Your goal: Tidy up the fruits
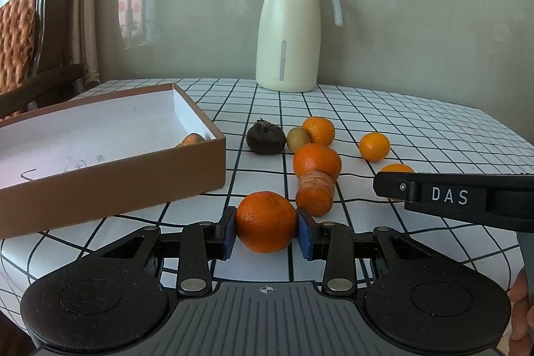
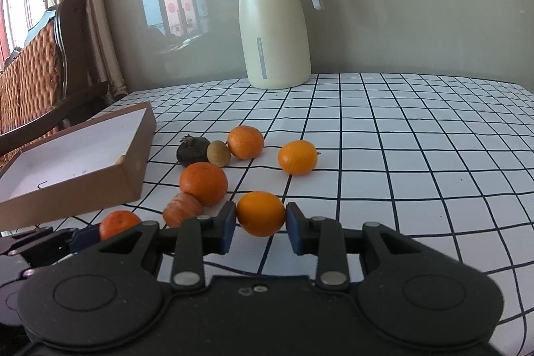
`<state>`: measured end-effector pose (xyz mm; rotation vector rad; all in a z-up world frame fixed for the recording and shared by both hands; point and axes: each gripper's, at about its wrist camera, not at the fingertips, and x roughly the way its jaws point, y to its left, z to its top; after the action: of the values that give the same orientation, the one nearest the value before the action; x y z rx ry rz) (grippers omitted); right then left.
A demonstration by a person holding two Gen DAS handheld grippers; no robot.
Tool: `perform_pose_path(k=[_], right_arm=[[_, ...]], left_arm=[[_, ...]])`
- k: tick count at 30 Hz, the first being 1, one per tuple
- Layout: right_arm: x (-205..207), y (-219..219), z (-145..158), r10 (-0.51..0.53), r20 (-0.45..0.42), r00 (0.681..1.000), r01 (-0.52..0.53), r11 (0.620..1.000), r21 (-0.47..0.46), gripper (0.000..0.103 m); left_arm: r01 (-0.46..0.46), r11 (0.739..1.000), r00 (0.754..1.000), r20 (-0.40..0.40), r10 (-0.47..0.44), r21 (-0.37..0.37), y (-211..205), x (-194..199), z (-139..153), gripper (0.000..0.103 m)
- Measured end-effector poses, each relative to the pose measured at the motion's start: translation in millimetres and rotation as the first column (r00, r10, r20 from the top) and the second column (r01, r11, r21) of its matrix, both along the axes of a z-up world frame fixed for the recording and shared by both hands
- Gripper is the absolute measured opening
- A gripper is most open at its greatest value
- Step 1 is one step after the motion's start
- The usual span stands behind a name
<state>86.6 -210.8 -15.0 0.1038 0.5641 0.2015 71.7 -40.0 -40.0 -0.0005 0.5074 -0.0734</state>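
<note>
The left claw (image 1: 266, 231) was clamped on a tangerine (image 1: 266, 221); the right claw (image 2: 261, 224) gripped an orange (image 2: 260, 213) above the desk (image 2: 400, 155).

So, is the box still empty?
No, one orange piece of produce already lies in the near right corner of the box.

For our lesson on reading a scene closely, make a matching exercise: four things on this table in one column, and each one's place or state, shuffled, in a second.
Things
1. jug
2. box
3. dark fruit
4. carrot piece

Places or states
A. lying against an orange
B. standing at the back by the wall
C. open, on the left of the table
D. beside a small brown fruit

Pairs: 1-B, 2-C, 3-D, 4-A
</note>
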Motion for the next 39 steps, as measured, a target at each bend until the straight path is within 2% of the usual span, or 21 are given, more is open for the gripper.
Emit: perform_pose_path(k=[10,22,39], right_arm=[[-10.8,-0.4,4.8,0.017,0.005,1.0,-0.017,1.0,-0.001,0.024],[-29.9,11.8,21.3,0.065,0.066,0.996,-0.065,0.998,-0.002,0.024],[-24.0,65.6,39.7,0.183,0.178,0.967,-0.191,0.981,0.025,0.024]], left_arm=[[0.01,1.0,1.0,0.01,-0.01,-0.002,0.9,-4.0,5.2,0.037],[-0.008,1.0,0.998,0.064,0.009,-0.008,19.3,-19.3,21.4,0.037],[-0.136,0.99,0.978,0.155,0.142,-0.049,85.2,-38.6,42.5,0.037]])
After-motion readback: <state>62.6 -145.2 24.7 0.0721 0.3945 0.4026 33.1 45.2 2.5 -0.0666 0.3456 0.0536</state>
